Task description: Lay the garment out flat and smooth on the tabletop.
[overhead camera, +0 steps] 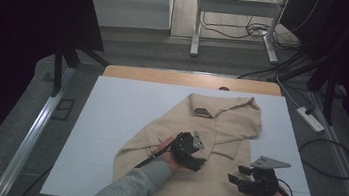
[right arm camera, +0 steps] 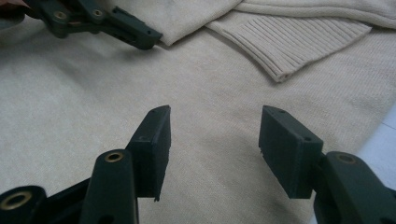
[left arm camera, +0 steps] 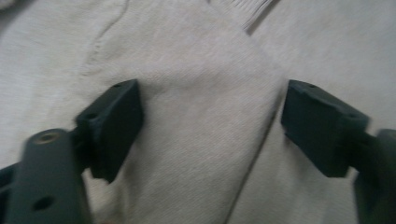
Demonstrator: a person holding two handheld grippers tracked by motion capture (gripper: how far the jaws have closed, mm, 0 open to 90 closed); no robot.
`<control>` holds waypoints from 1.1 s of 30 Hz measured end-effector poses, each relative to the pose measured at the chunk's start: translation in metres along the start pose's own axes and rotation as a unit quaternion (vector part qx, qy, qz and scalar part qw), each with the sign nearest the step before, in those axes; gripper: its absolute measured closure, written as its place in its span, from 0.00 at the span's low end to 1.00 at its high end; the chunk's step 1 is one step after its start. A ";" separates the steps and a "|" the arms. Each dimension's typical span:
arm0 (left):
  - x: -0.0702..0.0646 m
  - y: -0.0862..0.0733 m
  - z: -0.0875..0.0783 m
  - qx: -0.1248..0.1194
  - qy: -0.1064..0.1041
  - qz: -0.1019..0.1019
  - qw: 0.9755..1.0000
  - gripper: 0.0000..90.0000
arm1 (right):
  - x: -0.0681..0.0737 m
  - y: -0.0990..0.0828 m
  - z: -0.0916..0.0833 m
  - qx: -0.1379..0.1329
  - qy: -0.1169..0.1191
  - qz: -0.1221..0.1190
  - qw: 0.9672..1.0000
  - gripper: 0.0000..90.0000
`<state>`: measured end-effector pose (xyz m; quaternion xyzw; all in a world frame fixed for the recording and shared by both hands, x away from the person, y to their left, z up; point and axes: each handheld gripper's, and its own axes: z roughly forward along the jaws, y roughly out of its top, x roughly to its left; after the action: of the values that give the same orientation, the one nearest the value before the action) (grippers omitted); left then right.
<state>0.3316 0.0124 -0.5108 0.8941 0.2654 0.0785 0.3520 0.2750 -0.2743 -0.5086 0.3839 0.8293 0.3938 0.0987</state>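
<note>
White board; soft ribbed beige knit sweater.

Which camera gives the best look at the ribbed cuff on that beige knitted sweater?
The right gripper view: the ribbed cuff lies sharp and near on the beige knitted sweater. The left gripper view catches a blurred corner; the high view shows it tiny.

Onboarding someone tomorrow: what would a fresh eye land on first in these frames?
First the beige sweater, partly folded, spread over the middle of the white board that covers the table. Next the two black grippers above its lower half: the left gripper has a folded sleeve between its open jaws, and the right gripper hangs open over plain knit near the sweater's right edge.
</note>
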 end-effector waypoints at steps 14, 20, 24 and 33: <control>-0.010 0.004 0.021 0.033 0.076 0.052 0.995 0.90 | 0.001 -0.001 0.002 0.005 -0.002 -0.001 1.000 0.48; -0.009 0.002 0.016 0.029 0.102 0.061 0.992 0.91 | 0.001 -0.001 0.001 0.004 -0.003 -0.001 1.000 0.48; 0.001 0.002 0.008 0.017 0.080 0.047 0.996 0.91 | 0.000 -0.001 0.001 0.003 -0.003 -0.001 1.000 0.48; 0.018 0.001 -0.013 -0.019 0.049 0.012 0.999 0.92 | 0.000 0.000 0.000 0.001 -0.006 0.001 1.000 0.48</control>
<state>0.3428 0.0291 -0.5010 0.8855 0.2696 0.1315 0.3550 0.2750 -0.2745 -0.5091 0.3872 0.8287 0.3909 0.1024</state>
